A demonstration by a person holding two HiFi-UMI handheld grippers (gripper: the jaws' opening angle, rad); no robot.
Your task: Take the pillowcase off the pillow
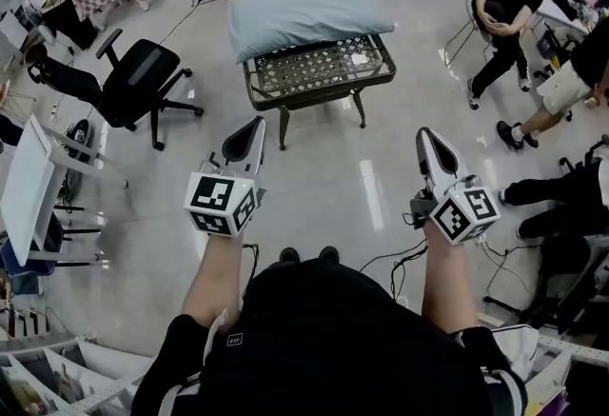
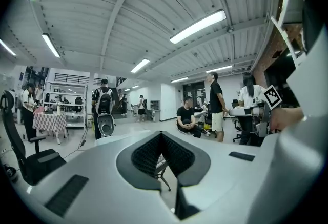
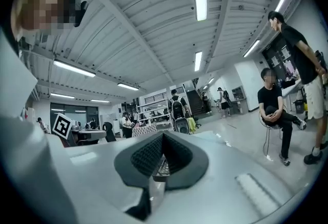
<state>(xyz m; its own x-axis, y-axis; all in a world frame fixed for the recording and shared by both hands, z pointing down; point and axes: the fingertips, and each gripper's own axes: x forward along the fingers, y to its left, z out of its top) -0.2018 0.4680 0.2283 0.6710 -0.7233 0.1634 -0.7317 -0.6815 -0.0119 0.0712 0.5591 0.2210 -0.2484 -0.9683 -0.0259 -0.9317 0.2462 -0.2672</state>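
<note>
A pillow in a pale blue-grey pillowcase (image 1: 303, 16) lies across a dark metal lattice table (image 1: 322, 71) ahead of me in the head view. My left gripper (image 1: 253, 129) and right gripper (image 1: 425, 140) are held side by side, well short of the table, over the shiny floor. Both are shut with nothing between the jaws. In the left gripper view the left gripper (image 2: 162, 136) has its ribbed pads pressed together, with a table leg showing below. In the right gripper view the right gripper (image 3: 163, 138) is closed likewise, with a bit of the lattice top (image 3: 163, 165) in the notch.
A black office chair (image 1: 128, 81) stands left of the table, and a white desk (image 1: 27, 181) is at the far left. Seated people (image 1: 504, 9) are at the right. A person with a backpack (image 2: 104, 101) stands beyond the table. Cables (image 1: 400, 257) trail on the floor near my feet.
</note>
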